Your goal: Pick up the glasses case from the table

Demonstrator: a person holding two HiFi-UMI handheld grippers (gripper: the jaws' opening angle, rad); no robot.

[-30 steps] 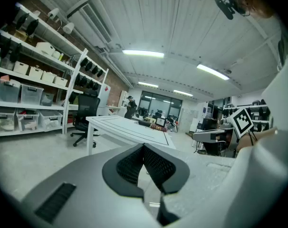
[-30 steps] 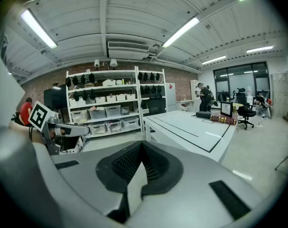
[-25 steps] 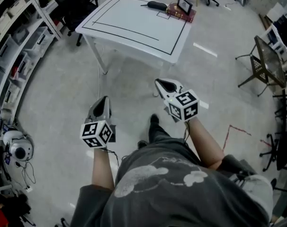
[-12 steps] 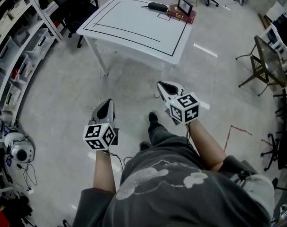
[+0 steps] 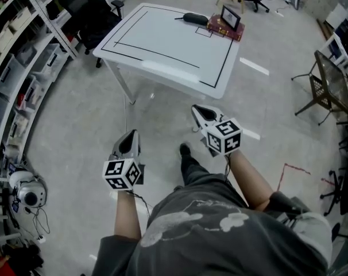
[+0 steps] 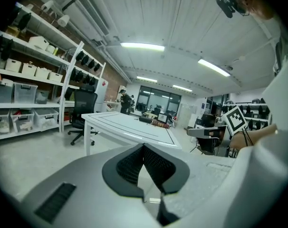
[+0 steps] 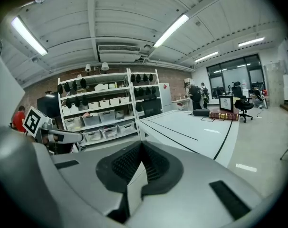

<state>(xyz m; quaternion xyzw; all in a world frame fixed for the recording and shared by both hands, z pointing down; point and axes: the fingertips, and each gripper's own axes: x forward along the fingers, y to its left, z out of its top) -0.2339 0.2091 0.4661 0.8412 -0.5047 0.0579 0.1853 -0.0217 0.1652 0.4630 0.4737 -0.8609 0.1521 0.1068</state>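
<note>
Notes glasses case (image 5: 195, 18) on far bench (image 5: 162, 71) edge, long axis crosswise, well ahead; right tongs (image 5: 200, 111) nearer than left tongs (image 5: 130, 135); both clenched, empty.

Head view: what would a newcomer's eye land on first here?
The white table with black line markings stands out ahead. The dark glasses case lies at its far edge beside a red book and a small frame. Nearer, over the floor short of the table, the left gripper and right gripper, each with its marker cube, are both shut and empty.
</note>
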